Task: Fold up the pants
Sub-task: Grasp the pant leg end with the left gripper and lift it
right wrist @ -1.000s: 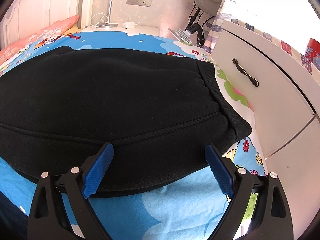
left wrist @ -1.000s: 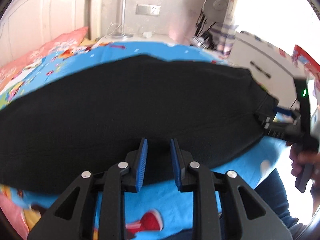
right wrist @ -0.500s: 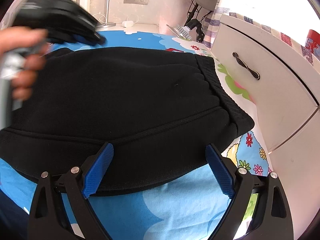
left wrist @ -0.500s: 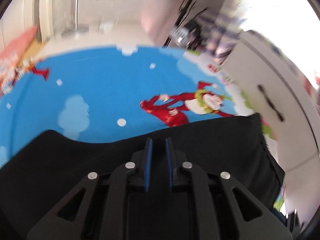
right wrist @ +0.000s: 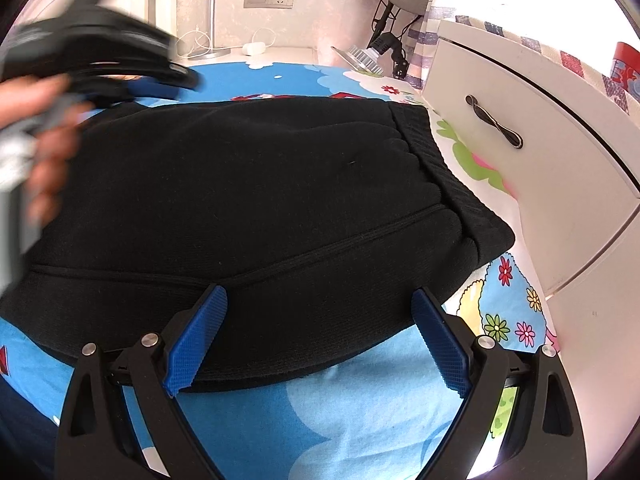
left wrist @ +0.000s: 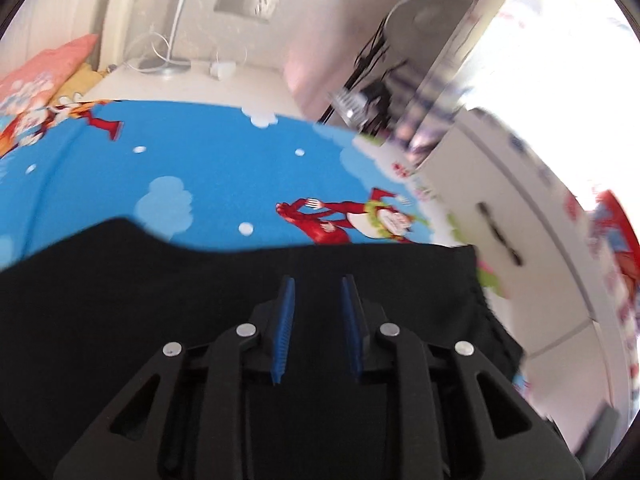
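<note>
Between the blue-padded fingers of the left gripper (left wrist: 316,328) lies a narrow gap with only black cloth behind it, so they stand slightly parted and grasp nothing, hovering over the far edge of the pants (left wrist: 160,300). Those of the right gripper (right wrist: 318,338) are spread wide and released, straddling the near folded edge of the pants (right wrist: 260,208) where it meets the bed sheet (right wrist: 320,420). The pants are plain black knit, laid flat across the bed in a doubled layer, with a raised seam running along the near side and a ribbed elastic waistband (right wrist: 444,176) at the right end, close to the white drawer cabinet (right wrist: 520,152). No brand or label shows on the cloth, and no writing can be read. The right wrist view shows the waistband, the seam and the left hand (right wrist: 44,136) blurred around its gripper at the pants' far left; the left wrist view, itself smeared, shows instead the open stretch of blue cartoon-printed sheet (left wrist: 224,168) beyond the pants, a pink pillow (left wrist: 40,72) at the far left, and a wall socket (left wrist: 248,2).
</note>
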